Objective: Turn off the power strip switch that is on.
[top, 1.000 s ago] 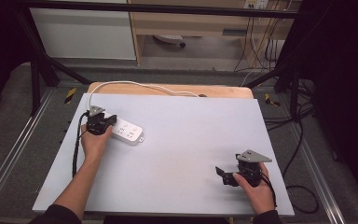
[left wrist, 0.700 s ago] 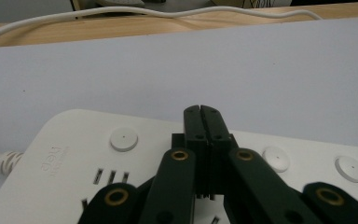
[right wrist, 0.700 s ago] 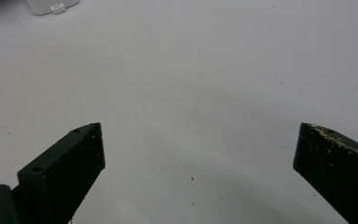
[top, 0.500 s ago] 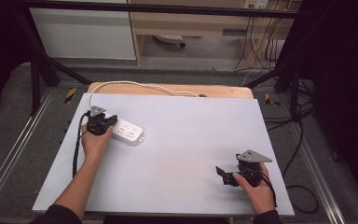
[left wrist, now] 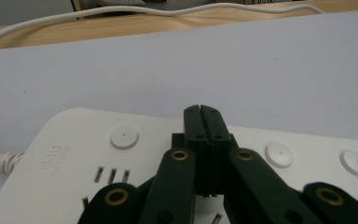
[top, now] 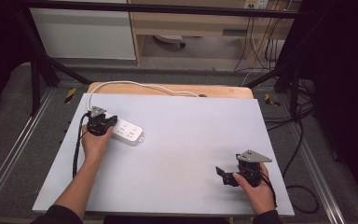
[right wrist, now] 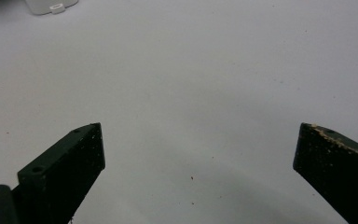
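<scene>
A white, flat, oblong plastic power strip (top: 126,132) lay at the left of the high view, on the pale grey tabletop (top: 191,140), with its white round cord (top: 140,85) running off its upper-left end and looping along the wooden strip (top: 168,90) at the top of the table. Its long axis ran from upper left to lower right of that frame, the cord end pointing to the upper left and the free end to the lower right; the socket face with its round buttons (left wrist: 124,137) was turned upward.

The left gripper (top: 103,122) sat over the cord end of the strip. In the left gripper view its jaws were pressed together with nothing between them, tips (left wrist: 200,112) poised above the strip's top face between two buttons; whether they touched the plastic could not be told. The right gripper (top: 230,176) rested at the lower right of the high view, well apart from the strip, its jaws spread wide over bare tabletop.

The strip looked rigid, light and smooth-skinned, so likely to skid on the table if pushed from one end, with the stiff cord tugging it back. A hold across the narrow width, on the two long side walls, seemed the safest grip; the buttons probably needed only a light press from a closed tip.
</scene>
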### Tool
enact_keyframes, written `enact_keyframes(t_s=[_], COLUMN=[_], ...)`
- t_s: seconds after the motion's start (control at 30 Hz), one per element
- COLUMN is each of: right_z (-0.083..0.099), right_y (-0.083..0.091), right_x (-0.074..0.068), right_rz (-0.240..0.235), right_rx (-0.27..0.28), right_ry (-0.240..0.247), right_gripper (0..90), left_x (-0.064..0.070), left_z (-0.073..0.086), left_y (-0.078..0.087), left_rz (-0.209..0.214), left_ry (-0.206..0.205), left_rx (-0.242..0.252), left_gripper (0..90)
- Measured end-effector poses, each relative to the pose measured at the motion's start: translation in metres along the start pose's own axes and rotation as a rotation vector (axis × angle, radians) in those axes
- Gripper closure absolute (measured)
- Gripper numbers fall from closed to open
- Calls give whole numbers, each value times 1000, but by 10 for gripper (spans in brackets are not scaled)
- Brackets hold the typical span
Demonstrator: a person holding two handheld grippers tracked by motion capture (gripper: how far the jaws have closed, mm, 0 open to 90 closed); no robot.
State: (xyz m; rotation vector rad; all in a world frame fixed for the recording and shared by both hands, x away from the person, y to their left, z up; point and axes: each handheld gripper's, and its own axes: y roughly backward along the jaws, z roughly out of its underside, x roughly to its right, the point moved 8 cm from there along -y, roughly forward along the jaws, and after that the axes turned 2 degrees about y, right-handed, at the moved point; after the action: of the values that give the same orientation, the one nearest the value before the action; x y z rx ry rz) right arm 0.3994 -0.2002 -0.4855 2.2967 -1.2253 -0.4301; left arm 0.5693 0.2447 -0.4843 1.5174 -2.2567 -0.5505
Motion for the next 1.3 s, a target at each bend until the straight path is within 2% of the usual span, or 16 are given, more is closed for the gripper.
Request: enact_keyframes(t_s=[0.27, 0.37, 0.53, 0.67, 0.9, 1.03, 1.3], right_z=[0, 0, 0, 0, 0, -1, -1], right_y=[0, 0, 1, 1, 1, 1, 2], right_x=[0, 1, 1, 1, 2, 1, 1], right_rz=[4, 8, 7, 7, 8, 9, 9], right_rx=[1, 4, 2, 2, 3, 3, 2], right_ry=[-5, 4, 5, 7, 4, 0, -2], right_gripper=[29, 29, 29, 29, 30, 29, 30], left_x=[0, 1, 1, 2, 1, 2, 3], left_z=[0, 0, 0, 0, 0, 0, 0], left_y=[0, 1, 0, 0, 0, 0, 0], left_rz=[7, 1, 1, -7, -9, -18, -37], left_ry=[15, -8, 4, -16, -5, 7, -1], left_rx=[-3, -7, -10, -13, -11, -16, -23], left_gripper=[900, 900, 900, 900, 900, 900, 900])
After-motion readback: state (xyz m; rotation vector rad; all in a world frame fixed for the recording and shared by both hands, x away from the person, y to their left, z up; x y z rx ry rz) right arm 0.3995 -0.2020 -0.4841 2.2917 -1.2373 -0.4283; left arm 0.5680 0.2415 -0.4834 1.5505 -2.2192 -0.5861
